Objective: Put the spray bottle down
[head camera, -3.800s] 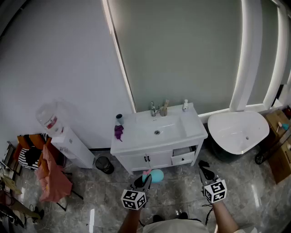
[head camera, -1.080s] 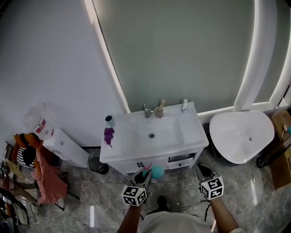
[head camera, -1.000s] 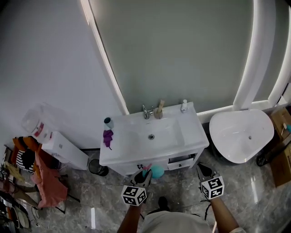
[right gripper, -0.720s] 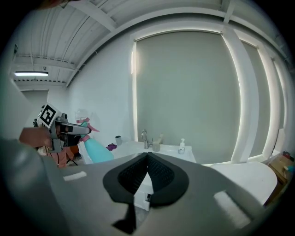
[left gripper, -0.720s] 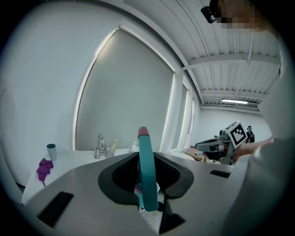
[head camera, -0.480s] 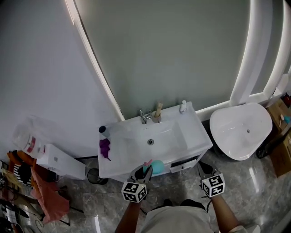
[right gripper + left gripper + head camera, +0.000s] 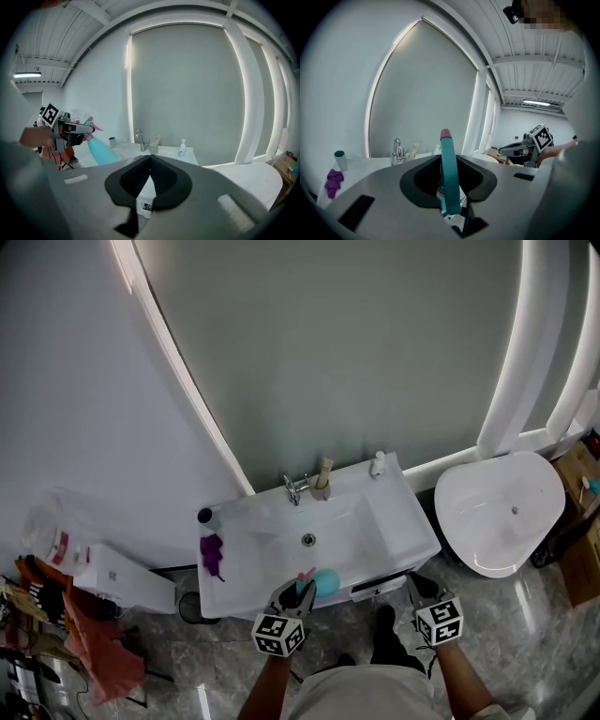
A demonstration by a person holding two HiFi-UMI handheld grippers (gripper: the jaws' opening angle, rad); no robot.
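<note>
Holding the spray bottle (image 7: 324, 582) in the left tongs (image 7: 294, 593), jaws partly closed and pressed on the narrow teal neck (image 7: 449, 178) just under the pink trigger. Carried in the air, tilted, with the round body (image 7: 101, 153) jutting forward past the tongs. From the head view, seen against the front edge of the white tabletop (image 7: 398, 521), beside the basin (image 7: 309, 540); not resting on anything yet. Right tongs (image 7: 419, 589) shut tip to tip with nothing between (image 7: 150, 157), off to the right near the tabletop's front corner.

Probably stiff, smooth plastic: slippery on the rounded body and too broad there for a sure pinch. Weight impossible to judge, since no liquid level shows through the teal wall. If fairly full, likely bottom-heavy and inclined to swing below the neck. Best taken hold of exactly where gripped now, at the neck under the spray head, where the shoulder and trigger stop any sliding.

To set down: needs righting first, base flat on a bare patch of tabletop, well apart from the tap (image 7: 292, 488) and the purple cloth (image 7: 212, 555).
</note>
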